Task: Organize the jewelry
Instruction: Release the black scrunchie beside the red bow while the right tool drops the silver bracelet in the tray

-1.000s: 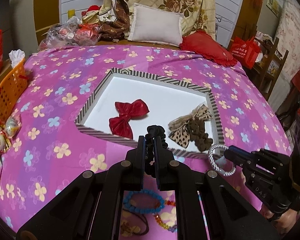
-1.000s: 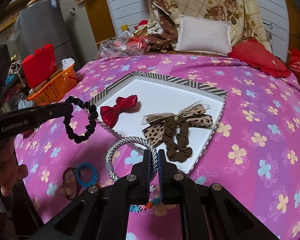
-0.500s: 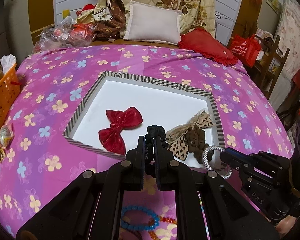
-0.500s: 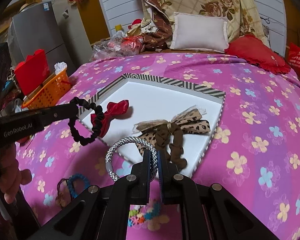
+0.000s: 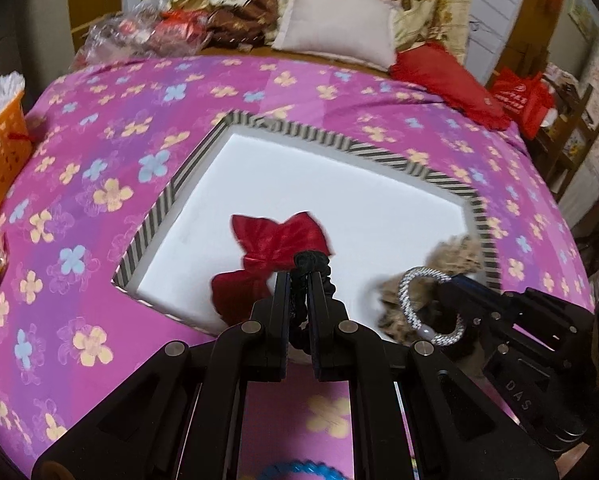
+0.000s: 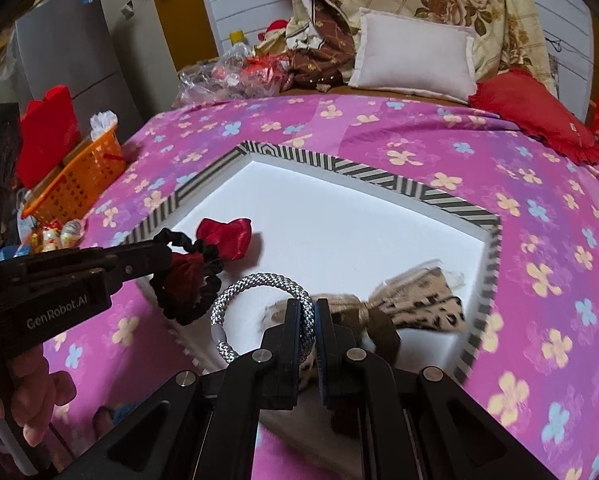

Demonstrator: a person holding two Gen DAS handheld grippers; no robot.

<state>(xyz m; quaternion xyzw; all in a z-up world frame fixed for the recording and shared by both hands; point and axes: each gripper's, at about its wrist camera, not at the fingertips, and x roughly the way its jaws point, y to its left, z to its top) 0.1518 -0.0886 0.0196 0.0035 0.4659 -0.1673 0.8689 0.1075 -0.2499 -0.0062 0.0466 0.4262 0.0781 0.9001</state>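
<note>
While the black scrunchie (image 5: 313,268) sits pinched in the left gripper (image 5: 298,284), it hangs over the near edge of the tray (image 5: 171,192), right above the red bow (image 5: 275,244). From the right wrist view the same scrunchie loops out of the gripper tip with the bow showing through it. The right gripper (image 6: 308,312) is clamped on a silver bracelet (image 6: 255,284), a braided sparkly ring with a clear bead on one side, held just over the tray's near side, beside the leopard bow (image 6: 423,308).

Both bows lie on the tray's white floor, red one to the left, leopard one to the right with a brown scrunchie (image 6: 383,332) tucked against it. Tray has a black-and-white striped rim and looks kind of pentagon shaped.

It all sits on a bed (image 5: 99,160) with a bright pink-purple sheet covered in yellow and blue flowers. A blue bead bracelet (image 5: 299,470) peeks out at the bottom of the left view. Off the left side there's an orange basket (image 6: 79,176) with a red bag behind it and some wrapped sweets. At the head of the bed: a white pillow (image 6: 415,56), a red cushion (image 6: 535,116), a floral quilt, crinkly plastic bags. Grey fridge in the far left corner.
</note>
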